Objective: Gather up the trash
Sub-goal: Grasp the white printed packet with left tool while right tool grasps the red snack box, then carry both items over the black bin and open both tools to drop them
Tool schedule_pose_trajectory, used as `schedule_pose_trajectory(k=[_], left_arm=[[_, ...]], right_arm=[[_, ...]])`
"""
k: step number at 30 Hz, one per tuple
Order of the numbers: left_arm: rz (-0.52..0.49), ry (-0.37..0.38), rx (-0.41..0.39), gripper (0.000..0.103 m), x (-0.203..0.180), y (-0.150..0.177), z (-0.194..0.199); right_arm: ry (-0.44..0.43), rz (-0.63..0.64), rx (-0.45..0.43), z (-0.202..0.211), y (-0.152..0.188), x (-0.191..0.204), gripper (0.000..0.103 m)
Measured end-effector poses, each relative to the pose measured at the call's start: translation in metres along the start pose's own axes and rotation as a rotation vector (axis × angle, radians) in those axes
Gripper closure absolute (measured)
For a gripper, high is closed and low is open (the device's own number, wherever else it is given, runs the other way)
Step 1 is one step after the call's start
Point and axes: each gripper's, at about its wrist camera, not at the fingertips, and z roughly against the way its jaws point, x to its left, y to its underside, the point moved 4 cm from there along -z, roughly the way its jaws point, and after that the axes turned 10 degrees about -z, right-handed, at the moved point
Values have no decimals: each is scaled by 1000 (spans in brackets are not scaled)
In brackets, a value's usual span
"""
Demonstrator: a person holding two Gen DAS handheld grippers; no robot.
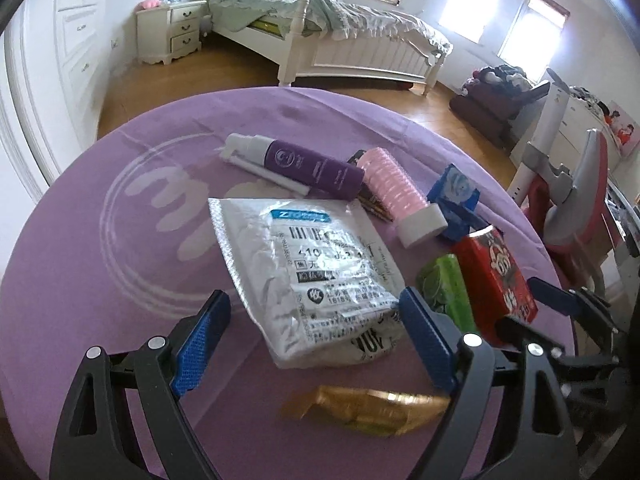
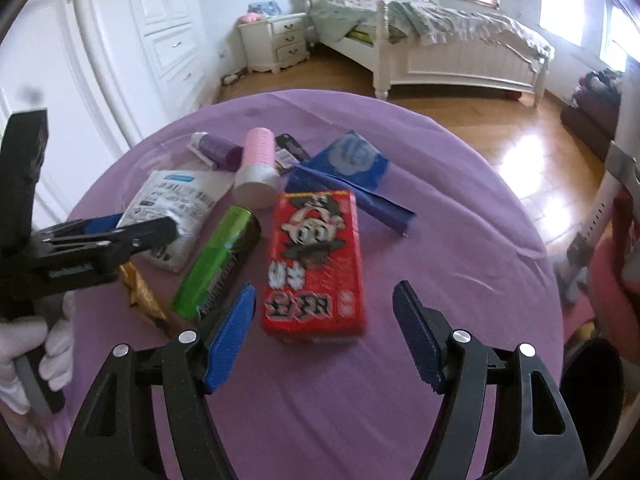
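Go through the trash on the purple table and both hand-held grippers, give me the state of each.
Left hand-held gripper: open, straddling the white mailer.
Right hand-held gripper: open, before the red carton.
White mailer: flat, crumpled.
Red carton: lying flat.
Green can: on its side.
Pink cup: tipped over.
Gold wrapper: crumpled.

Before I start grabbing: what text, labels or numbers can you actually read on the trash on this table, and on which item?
"410": large digits on the shipping label of the white mailer bag; its barcode and small print are unreadable.
Red carton: large white characters and a cartoon face, too blurred to read.
Purple bottle: round emblem and small print, too small.
Green tube: print illegible.
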Motion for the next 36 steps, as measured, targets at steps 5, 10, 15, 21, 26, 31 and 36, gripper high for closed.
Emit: schedule_pose_trajectory(k=[5, 10, 15, 21, 26, 31, 36], left_arm=[[29, 39, -29, 45, -1, -1, 3], [55, 51, -56, 54, 7, 6, 17], [56, 84, -126, 54, -2, 10, 52], [3, 132, -224, 54, -42, 5, 104], [-57, 170, -280, 54, -89, -1, 125], [-124, 222, -313, 54, -142, -9, 128], [-190, 316, -315, 53, -201, -12, 124]], right_arm=[[4, 38, 1, -13, -5, 9, 52], [-95, -69, -19, 2, -8, -6, 52], [-244, -216, -69, 46, 0, -28, 52], [-357, -353, -168, 103, 11, -58, 52], [-335, -411, -271, 147, 19, -88, 52], [-296, -481, -354, 184, 30, -132, 52], [-244, -550, -430, 213, 46, -177, 52]])
